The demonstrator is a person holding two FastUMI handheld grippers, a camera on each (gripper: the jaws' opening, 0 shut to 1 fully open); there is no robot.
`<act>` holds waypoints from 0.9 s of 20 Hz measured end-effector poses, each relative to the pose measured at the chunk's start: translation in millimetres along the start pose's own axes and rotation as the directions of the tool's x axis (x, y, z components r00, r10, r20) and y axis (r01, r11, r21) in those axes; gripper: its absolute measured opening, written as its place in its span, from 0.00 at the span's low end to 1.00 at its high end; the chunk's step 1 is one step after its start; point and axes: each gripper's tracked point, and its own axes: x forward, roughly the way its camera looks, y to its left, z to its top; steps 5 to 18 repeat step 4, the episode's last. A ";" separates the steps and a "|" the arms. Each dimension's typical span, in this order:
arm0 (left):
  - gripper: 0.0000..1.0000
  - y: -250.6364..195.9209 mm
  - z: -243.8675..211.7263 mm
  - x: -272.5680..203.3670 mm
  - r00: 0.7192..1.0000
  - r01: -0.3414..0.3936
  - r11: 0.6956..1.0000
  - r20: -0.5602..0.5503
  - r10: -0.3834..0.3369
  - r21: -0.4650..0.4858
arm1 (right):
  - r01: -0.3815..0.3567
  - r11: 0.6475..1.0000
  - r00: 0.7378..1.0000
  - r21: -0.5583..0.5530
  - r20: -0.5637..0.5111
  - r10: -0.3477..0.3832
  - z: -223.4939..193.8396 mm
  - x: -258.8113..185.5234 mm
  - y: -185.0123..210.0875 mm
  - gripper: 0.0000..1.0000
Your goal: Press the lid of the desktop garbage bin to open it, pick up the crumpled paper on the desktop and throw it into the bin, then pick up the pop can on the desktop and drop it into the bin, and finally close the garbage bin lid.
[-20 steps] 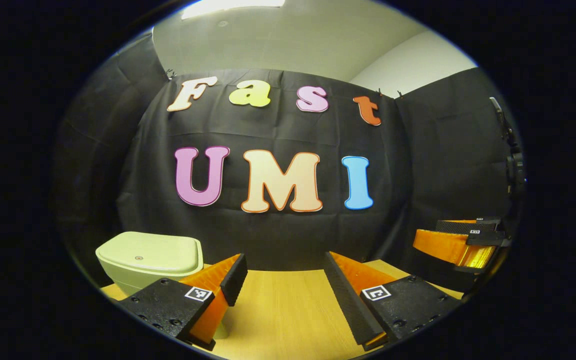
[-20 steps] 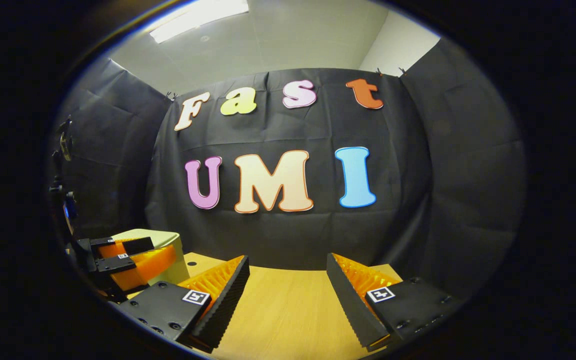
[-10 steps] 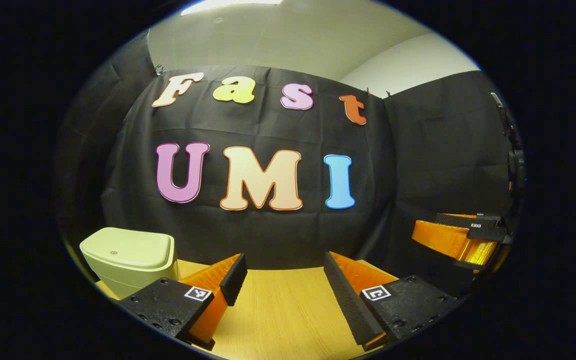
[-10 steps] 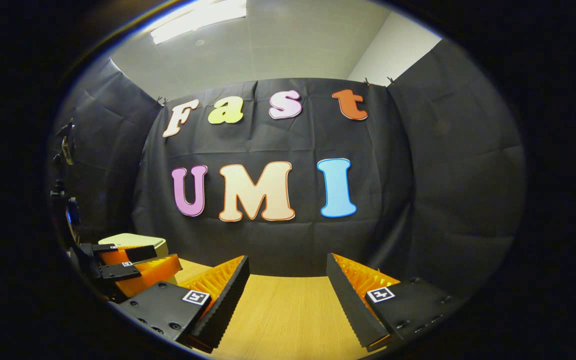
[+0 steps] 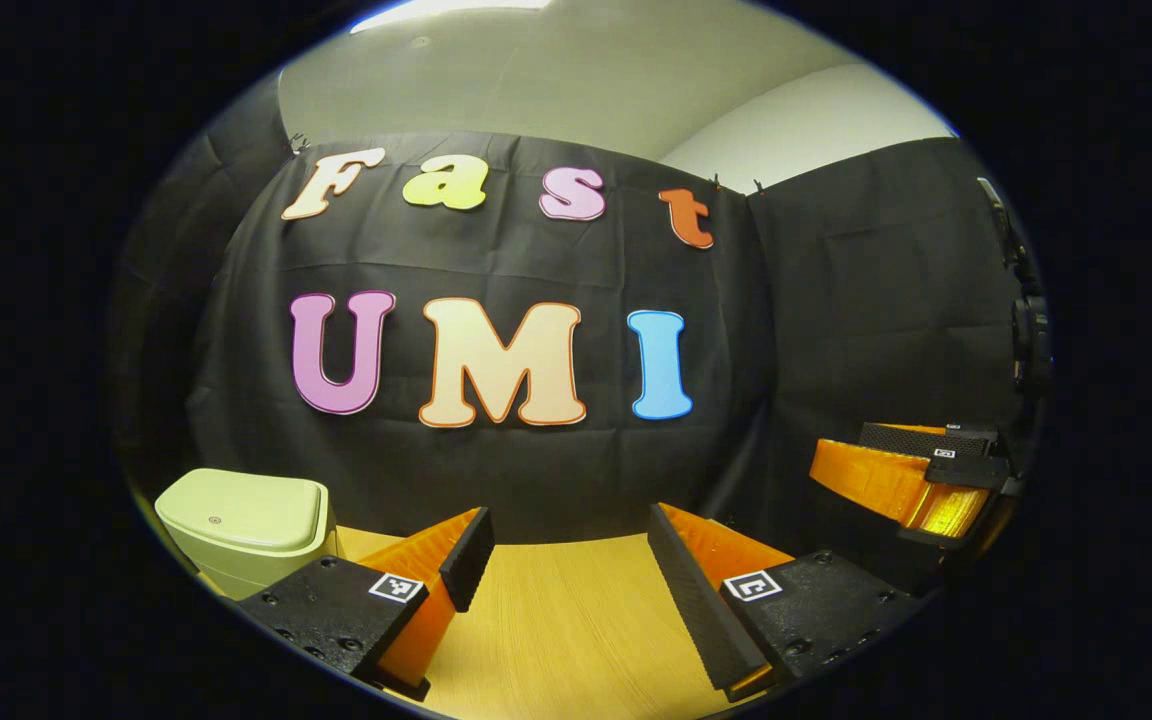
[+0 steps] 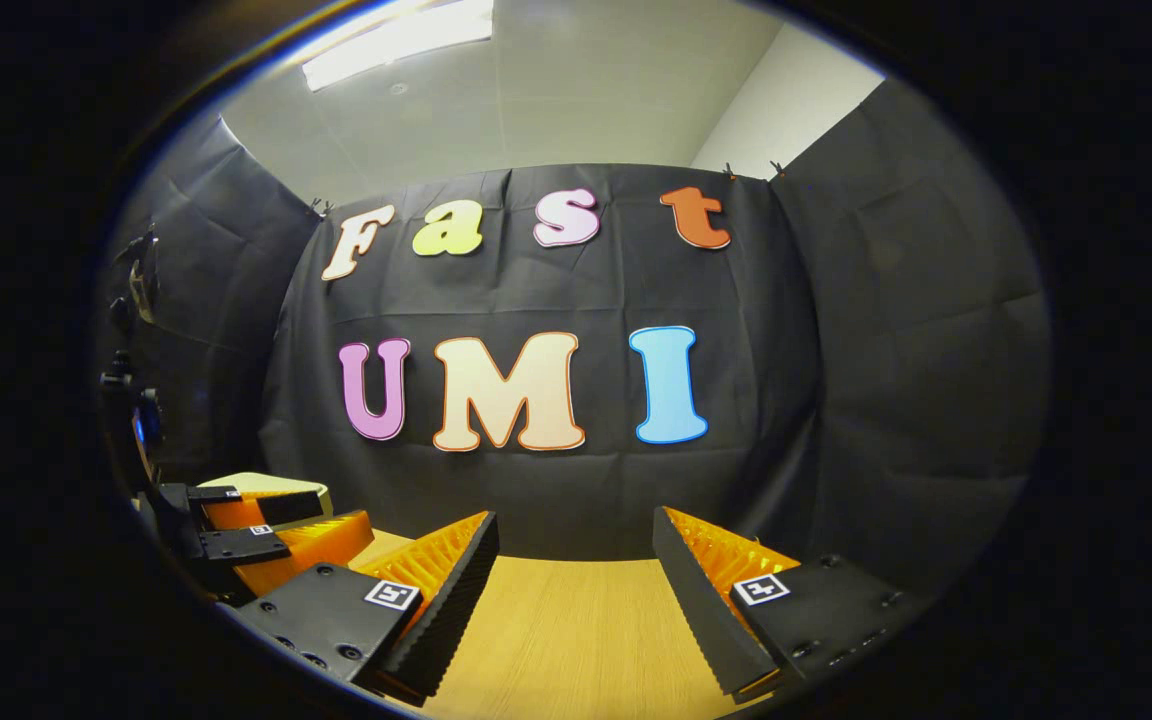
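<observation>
Both grippers held above pale wooden desktop [image 5: 556, 620], jaws spread wide, gripping nothing.
Left gripper [image 5: 561, 545], right gripper [image 6: 576, 545]; pale green plastic lidded bin [image 5: 241, 515] far left, closed.

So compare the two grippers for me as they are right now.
The left gripper has the closed bin just off its left finger; the right gripper is farther from it, with the left gripper between them. The left gripper's view looks level; the right gripper's tilts up toward the ceiling light. Shared: both are open, holding nothing, above the wooden table.
</observation>
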 end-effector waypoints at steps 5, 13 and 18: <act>0.93 -0.7 3.2 -2.4 1.000 -0.001 1.000 0.010 0.001 -0.007 | -0.003 1.000 1.000 0.005 0.007 0.003 2.6 0.5 3.9 0.98; 0.93 -0.7 3.2 -2.4 1.000 -0.001 1.000 0.010 0.001 -0.007 | -0.003 1.000 1.000 0.005 0.007 0.003 2.6 0.5 3.9 0.98; 0.93 -0.7 3.2 -2.4 1.000 -0.001 1.000 0.010 0.001 -0.007 | -0.003 1.000 1.000 0.005 0.007 0.003 2.6 0.5 3.9 0.98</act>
